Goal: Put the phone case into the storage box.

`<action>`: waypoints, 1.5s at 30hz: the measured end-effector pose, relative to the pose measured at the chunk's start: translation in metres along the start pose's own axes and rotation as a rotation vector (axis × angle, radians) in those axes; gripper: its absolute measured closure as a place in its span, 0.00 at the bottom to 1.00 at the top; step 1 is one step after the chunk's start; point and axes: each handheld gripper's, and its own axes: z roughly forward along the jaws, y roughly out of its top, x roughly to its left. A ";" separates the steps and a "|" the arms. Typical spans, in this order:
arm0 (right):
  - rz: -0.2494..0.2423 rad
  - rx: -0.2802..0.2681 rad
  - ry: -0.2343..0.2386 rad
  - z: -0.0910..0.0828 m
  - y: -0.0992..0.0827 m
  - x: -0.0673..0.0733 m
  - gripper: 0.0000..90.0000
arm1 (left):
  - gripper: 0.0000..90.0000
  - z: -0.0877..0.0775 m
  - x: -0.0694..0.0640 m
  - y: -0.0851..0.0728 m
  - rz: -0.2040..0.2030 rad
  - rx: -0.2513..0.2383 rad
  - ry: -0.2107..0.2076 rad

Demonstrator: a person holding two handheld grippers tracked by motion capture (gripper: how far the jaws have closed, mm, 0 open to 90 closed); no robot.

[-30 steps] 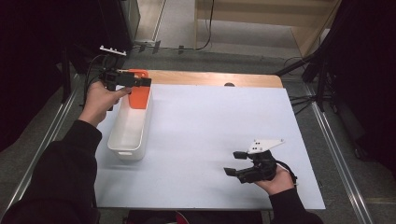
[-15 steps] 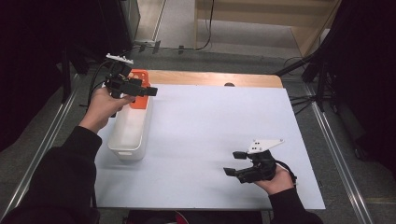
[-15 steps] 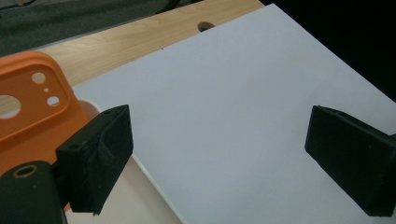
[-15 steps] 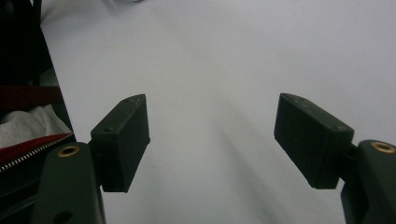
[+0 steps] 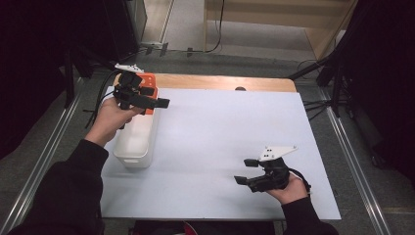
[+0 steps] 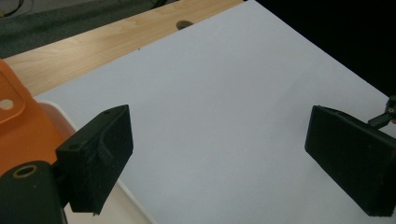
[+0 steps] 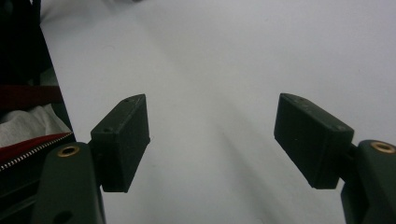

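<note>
A white sheet (image 5: 220, 147) covers most of the wooden table (image 5: 220, 82). At its left edge stands a long white bin (image 5: 134, 142) with an orange piece (image 5: 148, 83) — perhaps a lid — at its far end. The left gripper (image 5: 147, 102) hovers over that end, jaws wide and empty. The right gripper (image 5: 247, 171) sits low near the front right — jaws wide apart, holding nothing.
</note>
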 end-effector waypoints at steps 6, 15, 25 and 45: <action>-0.001 0.001 0.000 0.000 0.000 0.001 0.28 | 0.09 0.001 -0.011 -0.006 0.028 -0.002 -0.006; -0.001 0.003 0.001 0.000 0.000 0.001 0.28 | 0.09 0.003 -0.022 -0.016 0.061 0.001 -0.007; 0.000 0.005 0.002 0.001 0.000 0.001 0.28 | 0.09 0.003 -0.031 -0.028 0.075 -0.006 -0.006; 0.001 0.007 0.005 0.001 0.000 0.001 0.28 | 0.09 0.005 -0.054 -0.062 0.142 -0.012 -0.009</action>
